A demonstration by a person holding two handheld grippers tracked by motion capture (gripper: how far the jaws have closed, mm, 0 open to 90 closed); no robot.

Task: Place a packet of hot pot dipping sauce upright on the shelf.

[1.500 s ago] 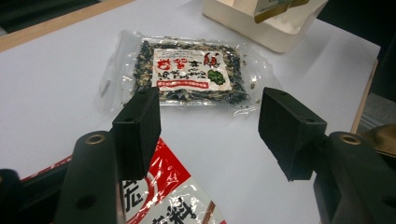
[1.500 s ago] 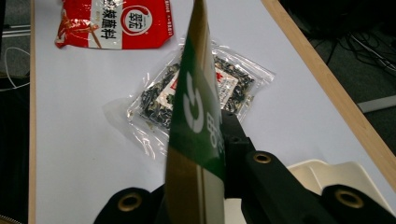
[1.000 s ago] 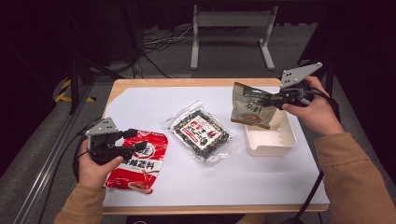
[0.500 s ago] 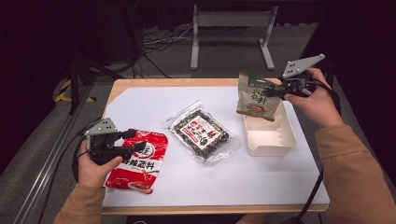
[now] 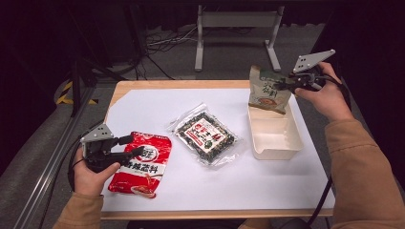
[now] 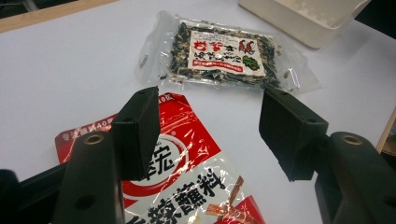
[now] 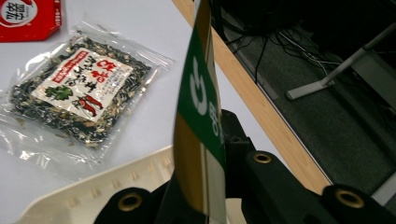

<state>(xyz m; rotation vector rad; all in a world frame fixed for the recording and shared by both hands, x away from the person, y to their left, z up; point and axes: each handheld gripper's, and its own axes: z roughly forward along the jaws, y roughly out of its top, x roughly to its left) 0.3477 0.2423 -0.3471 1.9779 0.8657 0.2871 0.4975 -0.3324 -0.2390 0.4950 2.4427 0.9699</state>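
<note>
High view: right tongs (image 5: 282, 85) clamp pouch (image 5: 267, 90) above tray (image 5: 277, 143).

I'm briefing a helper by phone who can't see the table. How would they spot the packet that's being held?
Start at the cream tray on the table's right side. Just above its far end, the right tongs pinch a green-and-tan pouch upright in the air. It alone is off the table; the red packet and clear packet lie flat.

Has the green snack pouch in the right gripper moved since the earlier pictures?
Yes. Held by the right gripper, the green pouch has gone from over the white tray toward the table's far edge, now hanging over the tray's far rim.
</note>
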